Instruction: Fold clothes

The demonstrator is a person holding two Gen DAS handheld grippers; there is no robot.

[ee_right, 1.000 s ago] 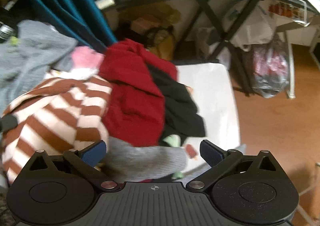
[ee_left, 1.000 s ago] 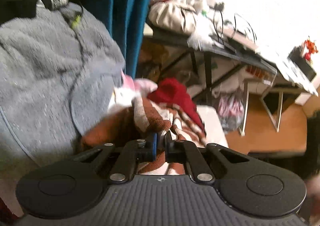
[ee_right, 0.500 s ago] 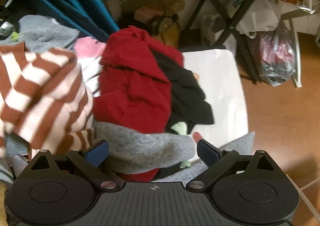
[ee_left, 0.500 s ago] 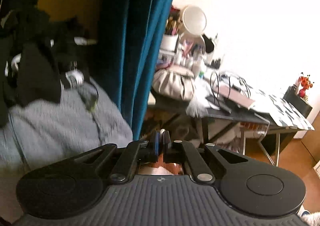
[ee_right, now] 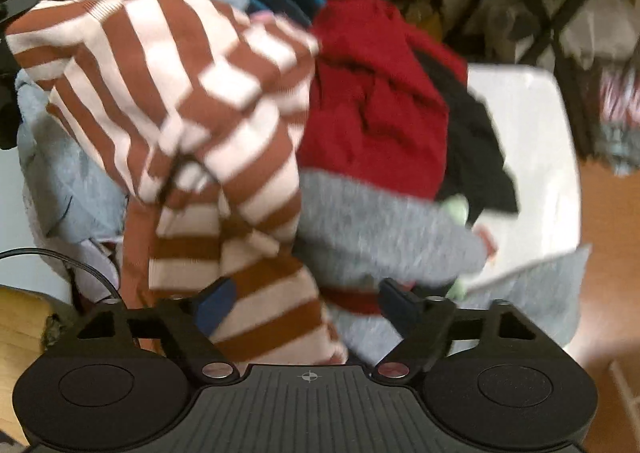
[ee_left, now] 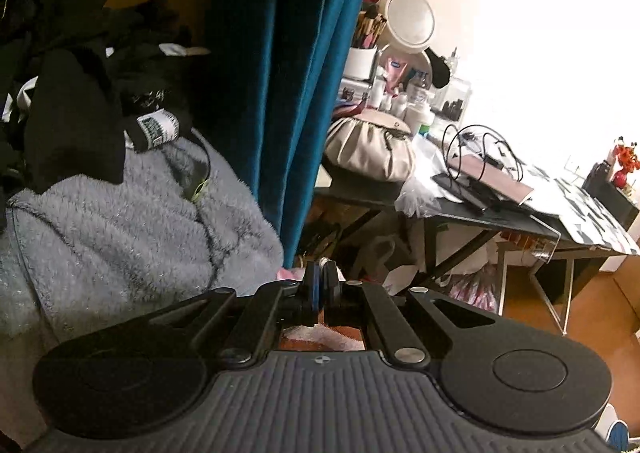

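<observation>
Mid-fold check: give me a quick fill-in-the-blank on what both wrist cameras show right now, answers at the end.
1. The garment hanging between the closing fingers of the right gripper has brown and ____ stripes.
2. The red garment lies directly above a ____ knit piece in the right wrist view.
3. The curtain beside the fluffy grey blanket is dark ____.
4. The jaws of the left gripper are ____.

Missing words: white; grey; blue; shut
</observation>
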